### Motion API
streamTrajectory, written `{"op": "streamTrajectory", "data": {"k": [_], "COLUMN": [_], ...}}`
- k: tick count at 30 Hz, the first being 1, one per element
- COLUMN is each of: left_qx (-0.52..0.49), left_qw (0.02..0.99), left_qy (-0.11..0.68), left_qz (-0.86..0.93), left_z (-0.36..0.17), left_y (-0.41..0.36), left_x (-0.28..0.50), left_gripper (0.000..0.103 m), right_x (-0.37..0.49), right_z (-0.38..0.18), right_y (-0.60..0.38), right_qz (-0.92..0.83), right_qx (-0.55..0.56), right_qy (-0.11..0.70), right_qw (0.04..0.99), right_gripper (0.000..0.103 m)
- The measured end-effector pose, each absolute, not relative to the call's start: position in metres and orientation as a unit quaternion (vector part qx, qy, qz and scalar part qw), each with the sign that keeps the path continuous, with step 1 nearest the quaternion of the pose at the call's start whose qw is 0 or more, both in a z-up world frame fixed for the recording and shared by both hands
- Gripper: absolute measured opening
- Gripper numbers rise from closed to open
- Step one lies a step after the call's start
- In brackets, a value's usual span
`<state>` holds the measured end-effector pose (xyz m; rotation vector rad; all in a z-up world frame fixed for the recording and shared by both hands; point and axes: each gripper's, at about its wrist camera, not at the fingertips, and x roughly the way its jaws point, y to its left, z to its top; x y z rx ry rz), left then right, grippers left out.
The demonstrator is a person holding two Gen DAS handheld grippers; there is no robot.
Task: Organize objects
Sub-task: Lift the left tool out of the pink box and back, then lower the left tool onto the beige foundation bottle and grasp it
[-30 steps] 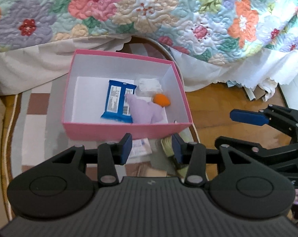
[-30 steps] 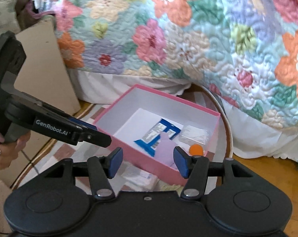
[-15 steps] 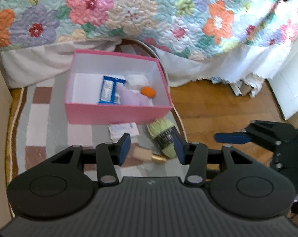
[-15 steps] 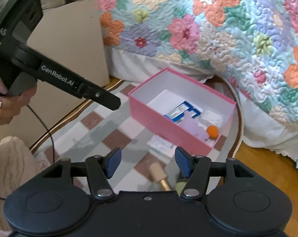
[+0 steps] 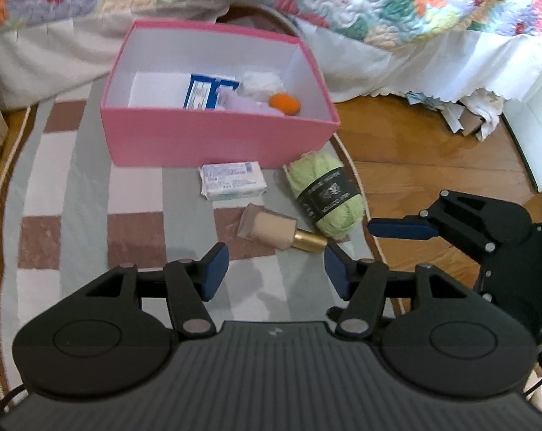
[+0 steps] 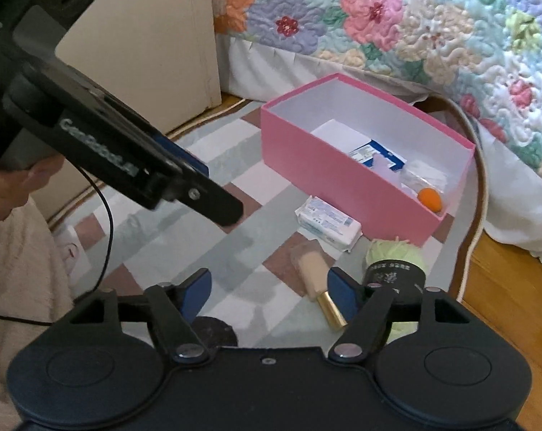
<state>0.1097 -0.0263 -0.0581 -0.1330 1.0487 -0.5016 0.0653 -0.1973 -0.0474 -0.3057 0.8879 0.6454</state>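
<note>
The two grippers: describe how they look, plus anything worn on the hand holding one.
Both the left gripper and the right gripper are black, with ribbed bodies, silver pivot screws and blue pads on the fingers. The left one carries white "GenRobot.AI" lettering and trails a black cable. Its hand wears a ring.

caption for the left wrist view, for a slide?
Left gripper, jaws opening and empty, above a rug with tissue pack, green yarn and bottle before the pink box.
</note>
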Motion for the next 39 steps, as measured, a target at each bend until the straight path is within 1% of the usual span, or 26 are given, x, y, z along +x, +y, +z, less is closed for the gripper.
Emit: {"op": "streamTrajectory", "data": {"k": [4,7,10,12,17,20,24,26,31,32,33,34,35,36,39], "left_qx": [-0.082,-0.091,-0.1,-0.113,-0.157,-0.168,-0.18,-0.189,-0.192,-0.191,-0.194,-0.197,-0.201,-0.206,-0.221], "left_qw": [0.83,0.822,0.822,0.819,0.802,0.805,0.813,0.815,0.824,0.824,0.822,0.82,0.817,0.816,0.812], "left_qy": [0.505,0.522,0.522,0.523,0.541,0.536,0.52,0.513,0.503,0.503,0.506,0.51,0.514,0.515,0.517], "left_qz": [-0.223,-0.21,-0.205,-0.207,-0.198,-0.188,-0.19,-0.192,-0.178,-0.176,-0.174,-0.17,-0.165,-0.162,-0.16], "left_z": [-0.087,-0.108,-0.124,-0.134,-0.161,-0.17,-0.174,-0.175,-0.175,-0.175,-0.176,-0.177,-0.179,-0.18,-0.182], "left_y": [-0.027,-0.026,-0.025,-0.024,-0.025,-0.023,-0.02,-0.019,-0.019,-0.019,-0.018,-0.017,-0.016,-0.014,-0.008], "left_x": [0.12,0.127,0.13,0.132,0.139,0.142,0.144,0.144,0.143,0.143,0.144,0.145,0.147,0.148,0.153], "left_gripper": [0.07,0.071,0.073,0.077,0.077,0.077,0.076,0.075,0.073,0.073,0.073,0.073,0.073,0.073,0.073], "right_x": [0.07,0.078,0.086,0.091,0.102,0.107,0.116,0.117,0.12,0.121,0.121,0.121,0.119,0.117,0.11], "right_z": [-0.077,-0.1,-0.118,-0.128,-0.152,-0.162,-0.175,-0.175,-0.174,-0.173,-0.172,-0.17,-0.168,-0.167,-0.166], "right_y": [-0.182,-0.175,-0.171,-0.17,-0.165,-0.163,-0.161,-0.161,-0.163,-0.164,-0.164,-0.164,-0.164,-0.165,-0.17], "right_qz": [0.307,0.301,0.297,0.301,0.301,0.297,0.281,0.275,0.27,0.264,0.255,0.247,0.237,0.232,0.212], "right_qx": [-0.197,-0.24,-0.273,-0.283,-0.311,-0.322,-0.313,-0.305,-0.281,-0.268,-0.255,-0.248,-0.239,-0.229,-0.187], "right_qy": [0.407,0.405,0.4,0.401,0.403,0.403,0.415,0.416,0.434,0.442,0.449,0.452,0.457,0.46,0.463], "right_qw": [0.837,0.829,0.823,0.818,0.807,0.803,0.807,0.811,0.813,0.814,0.818,0.821,0.824,0.826,0.84], "right_gripper": [0.08,0.08,0.08,0.08,0.08,0.079,0.07,0.068,0.067,0.064,0.056,0.051,0.044,0.042,0.041]}}
